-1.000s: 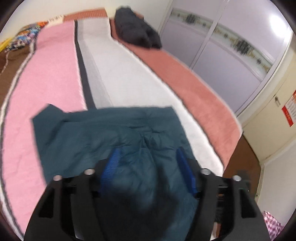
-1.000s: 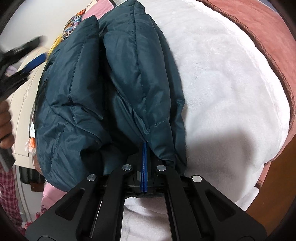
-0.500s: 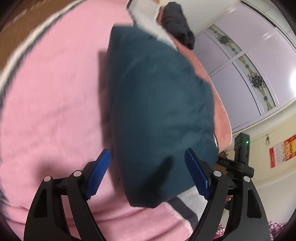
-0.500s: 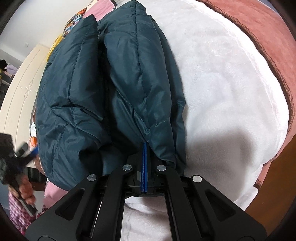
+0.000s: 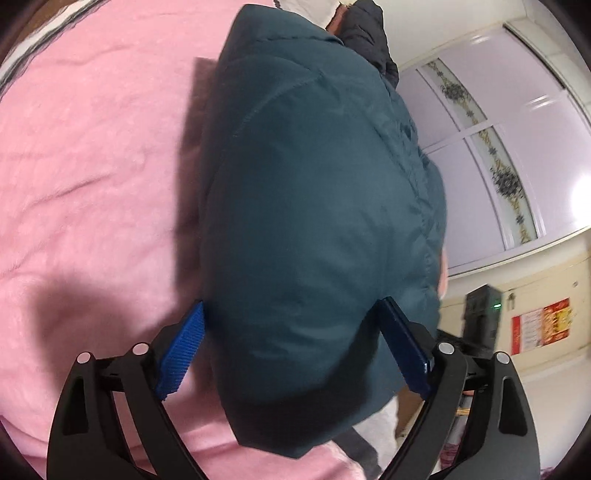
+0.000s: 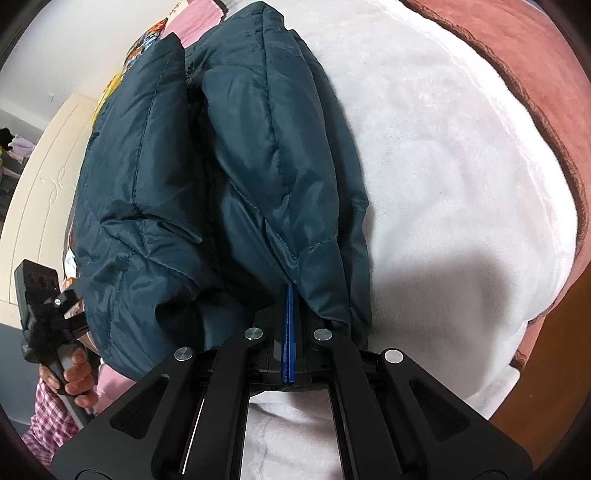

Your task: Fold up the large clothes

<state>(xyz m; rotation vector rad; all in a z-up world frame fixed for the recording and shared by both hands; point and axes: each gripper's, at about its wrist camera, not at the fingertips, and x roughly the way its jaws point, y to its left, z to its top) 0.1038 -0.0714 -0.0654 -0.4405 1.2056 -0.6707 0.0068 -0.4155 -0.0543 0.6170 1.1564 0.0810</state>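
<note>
A wide bed (image 5: 92, 155) fills both views, covered by a plush blanket in lengthwise bands: pink on one side, white (image 6: 443, 177) in the middle, rust-red (image 6: 535, 74) along the far edge. Beyond the bed in the left wrist view stand pale lilac wardrobe doors (image 5: 491, 122) with a patterned strip across them.

The teal padded jacket (image 5: 314, 206) lies on the bed, folded into a thick bundle, spanning the pink and white bands. In the right wrist view its quilted layers (image 6: 229, 166) are stacked in puffy folds, with one hem corner running down to the claw.

A dark garment (image 5: 369, 33) sits bunched at the far end of the bed, well apart from the jacket.

The left claw (image 5: 291, 350) has just been opening and now stands spread wide. The near end of the jacket bundle bulges between its blue pads (image 5: 184, 350), which lie close to the fabric; whether they press on it cannot be told.

The right claw (image 6: 289, 332) is closed, its blue pads together, pinching the jacket's hem corner at their tips.

At the left edge of the right wrist view, a hand (image 6: 75, 380) grips the other claw's handle.
</note>
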